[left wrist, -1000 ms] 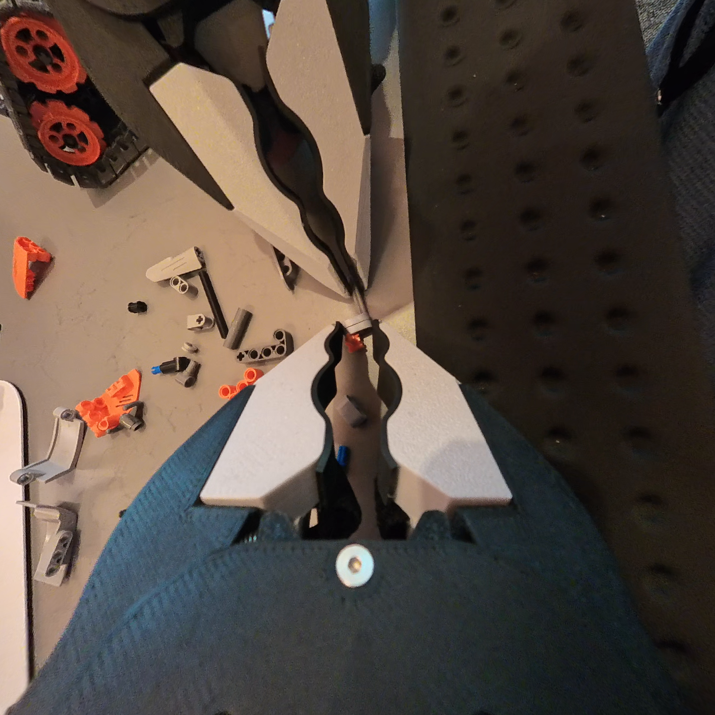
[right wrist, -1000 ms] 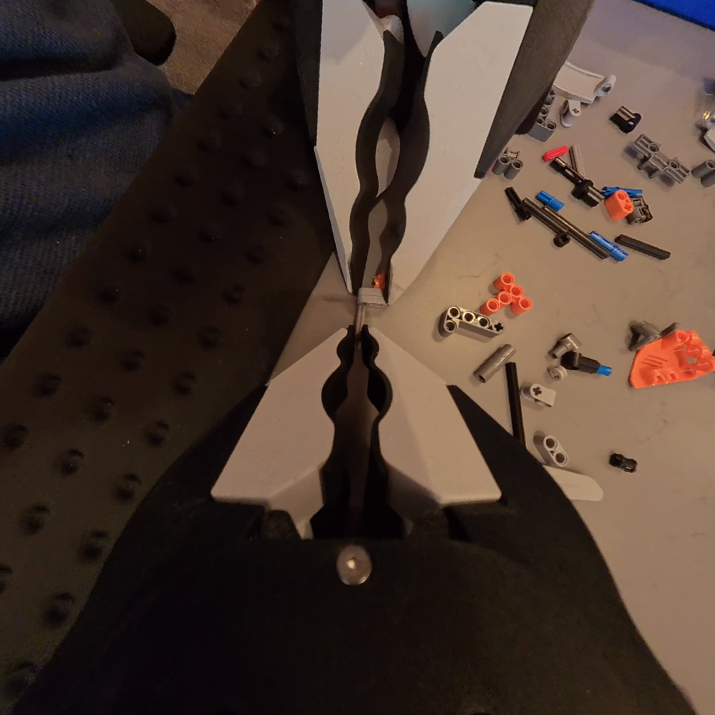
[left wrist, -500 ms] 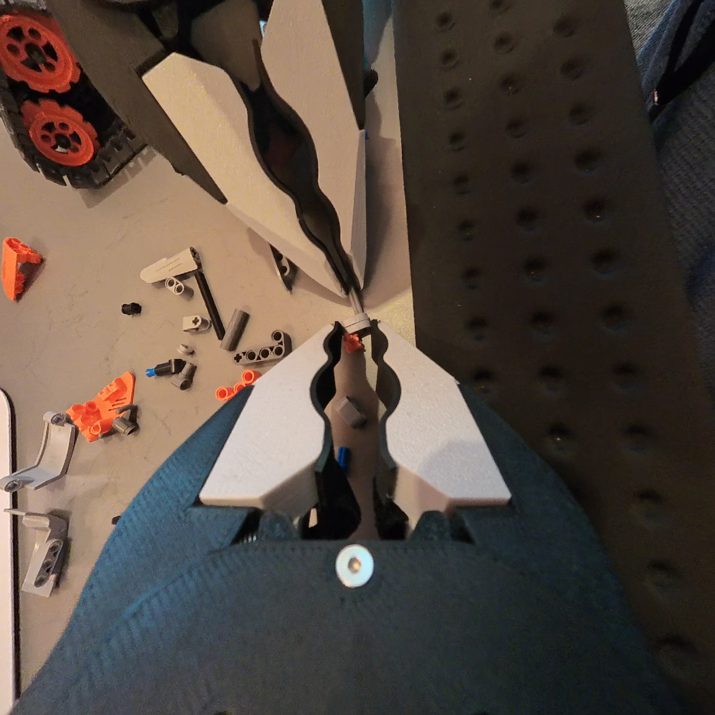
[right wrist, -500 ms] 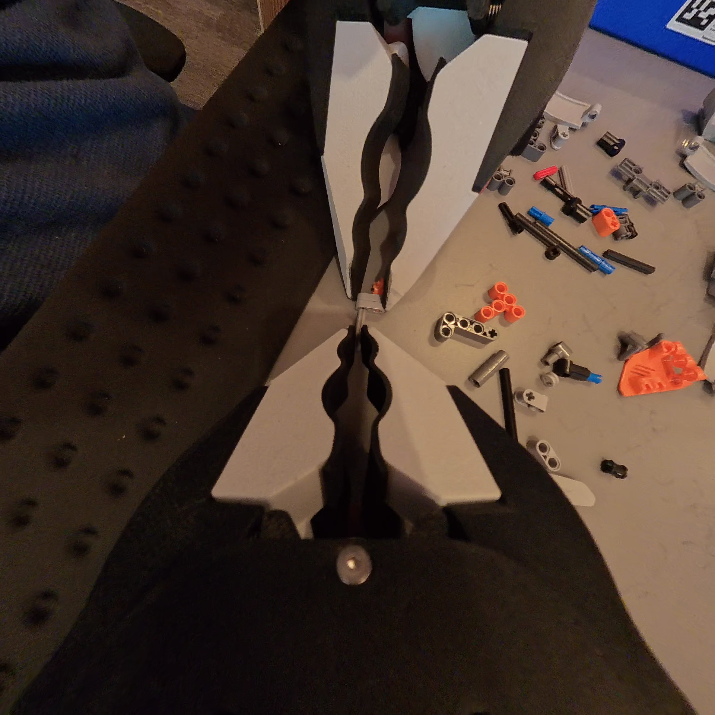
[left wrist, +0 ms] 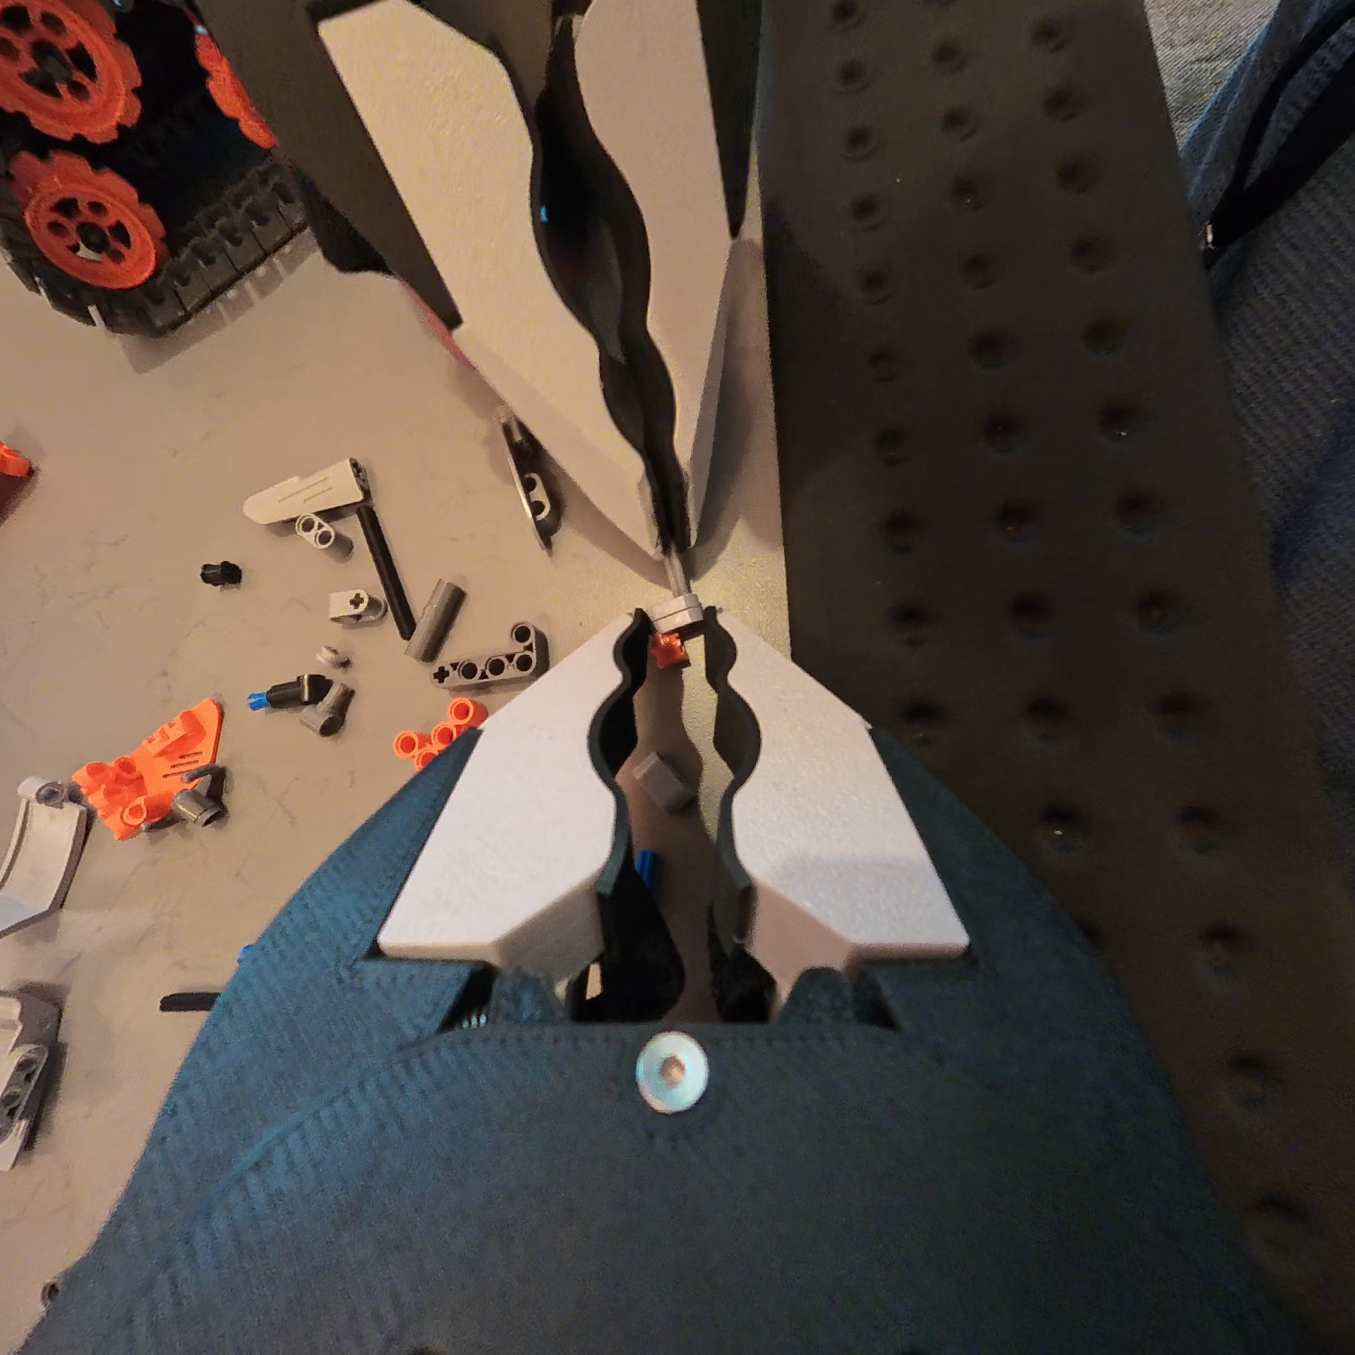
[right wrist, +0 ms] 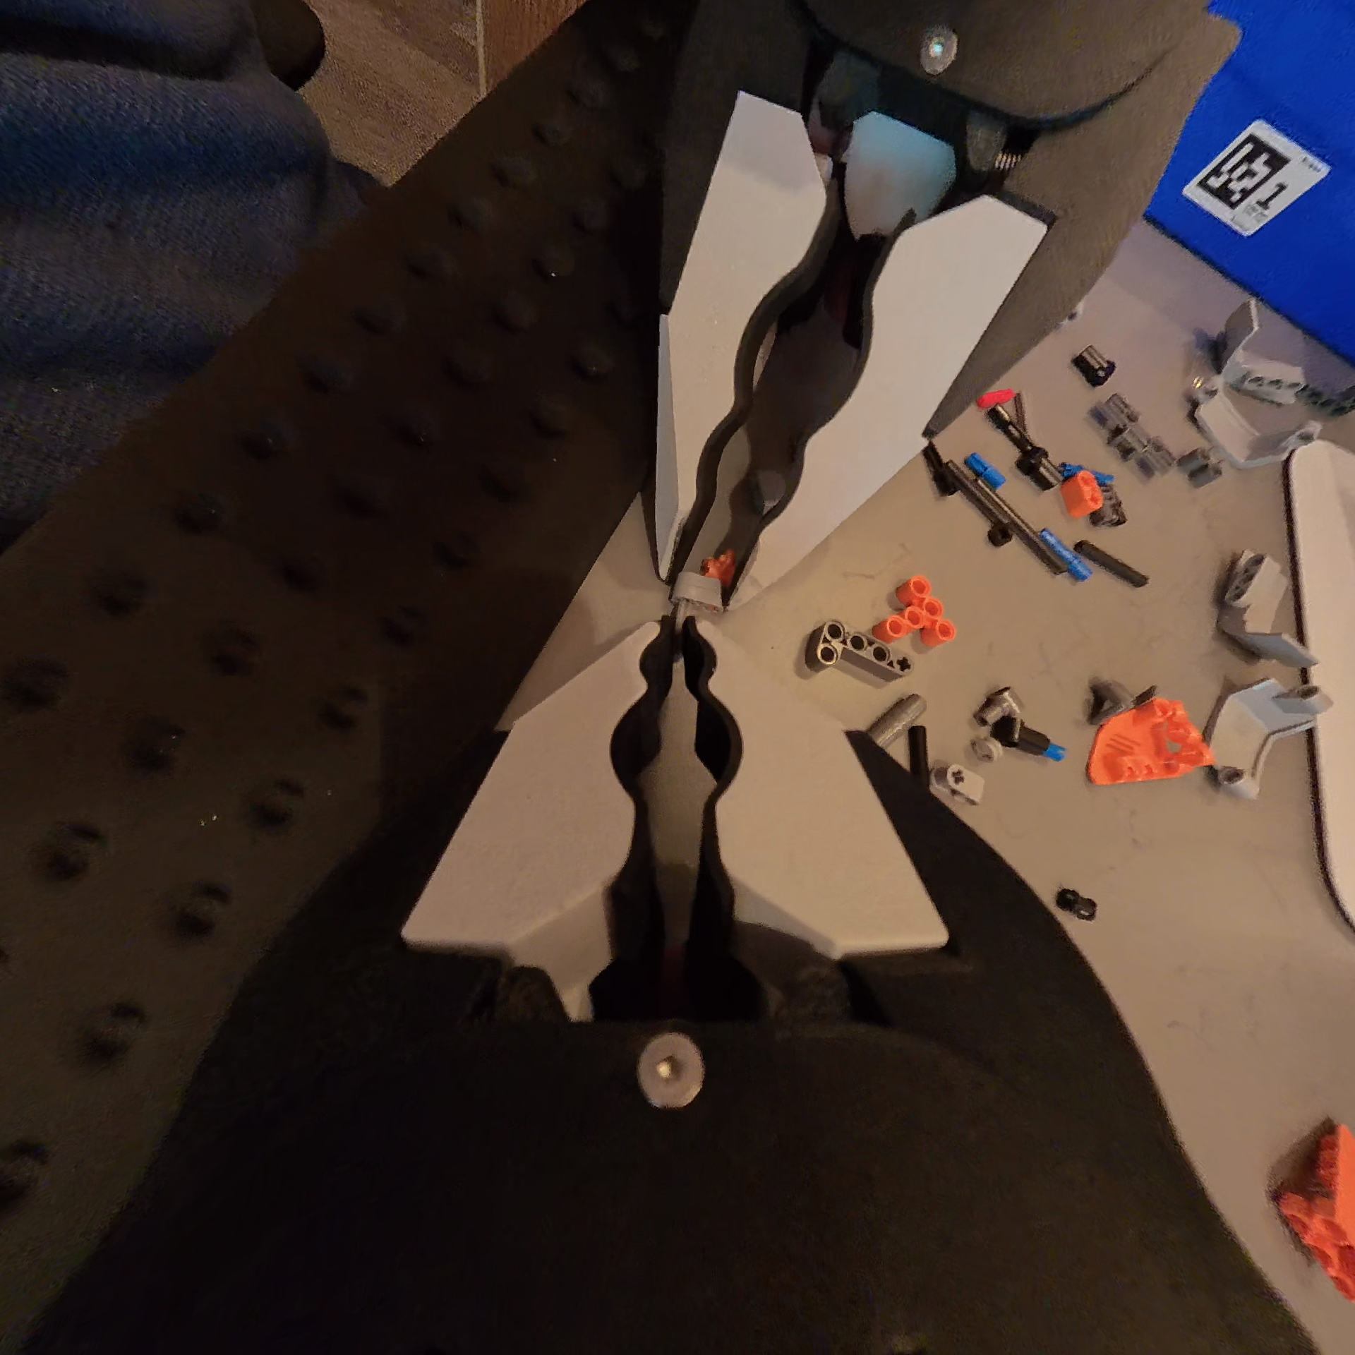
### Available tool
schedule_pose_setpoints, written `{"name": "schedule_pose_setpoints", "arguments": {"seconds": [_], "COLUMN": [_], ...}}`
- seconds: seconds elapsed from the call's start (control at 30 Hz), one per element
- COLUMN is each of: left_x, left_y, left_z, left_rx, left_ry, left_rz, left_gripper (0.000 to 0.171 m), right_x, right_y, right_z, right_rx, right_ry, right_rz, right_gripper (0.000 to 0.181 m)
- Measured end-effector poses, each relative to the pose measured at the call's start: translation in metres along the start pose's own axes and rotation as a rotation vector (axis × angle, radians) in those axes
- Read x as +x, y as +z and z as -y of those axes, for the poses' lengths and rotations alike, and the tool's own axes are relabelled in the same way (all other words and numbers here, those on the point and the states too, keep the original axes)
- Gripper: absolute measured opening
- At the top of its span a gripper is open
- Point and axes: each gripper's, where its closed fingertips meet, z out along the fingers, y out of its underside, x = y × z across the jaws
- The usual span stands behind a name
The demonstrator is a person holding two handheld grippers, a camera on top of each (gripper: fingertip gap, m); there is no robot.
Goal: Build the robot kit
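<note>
left wrist view, left gripper: the teal-bodied left gripper is closed down narrow; its 2 tips pinch a small grey connector with an orange stub poking back between the fingers
left wrist view, other side: the right gripper comes in tip to tip from the top; a thin grey axle runs from its tips straight into the connector
left wrist view, surroundings: a black studded plate fills the right side; on the grey table off to the left there's a tracked vehicle with orange wheels, an L-shaped grey beam, an orange panel and a bunch of loose pins
right wrist view, right gripper: black body, fingers nearly together; the axle is clamped right at the tips, so it's holding that and nothing else
right wrist view, the joint: connector sits just past the right tips, touching the axle end; hard to tell how deep the axle goes in; both grippers are up off the table, beside the plate's edge
right wrist view, surroundings: a cluster of orange connectors near the beam; a blue box with a square marker top right; a white tray edge far right
</note>
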Motion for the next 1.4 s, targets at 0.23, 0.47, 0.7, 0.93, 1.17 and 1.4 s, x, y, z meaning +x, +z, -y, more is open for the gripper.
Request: {"name": "schedule_pose_setpoints", "arguments": {"seconds": [0.23,0.47,0.7,0.93,1.17,1.4], "left_x": [0.0,-0.001,-0.001,-0.001,-0.001,0.0], "left_y": [0.001,0.001,0.001,0.001,0.001,0.001], "left_z": [0.0,0.0,0.0,0.001,0.001,0.001], "left_rx": [0.008,0.004,-0.005,-0.004,0.001,0.005], "left_ry": [-0.015,-0.01,-0.005,-0.009,-0.012,-0.01], "left_rz": [-0.007,-0.001,0.0,-0.003,-0.008,-0.015], "left_gripper": [0.014,0.014,0.014,0.014,0.014,0.014], "right_x": [0.0,-0.003,-0.004,-0.001,-0.002,-0.003], "right_y": [0.0,0.002,0.004,0.003,0.002,0.002], "right_z": [0.002,-0.006,-0.009,-0.01,-0.007,-0.005], "right_rx": [-0.001,-0.037,-0.07,-0.057,-0.021,-0.008], "right_ry": [-0.037,0.045,0.128,0.172,0.158,0.13], "right_rz": [-0.031,0.016,0.04,0.048,0.057,0.062], "right_gripper": [0.0,0.0,0.002,0.0,0.0,0.0]}}
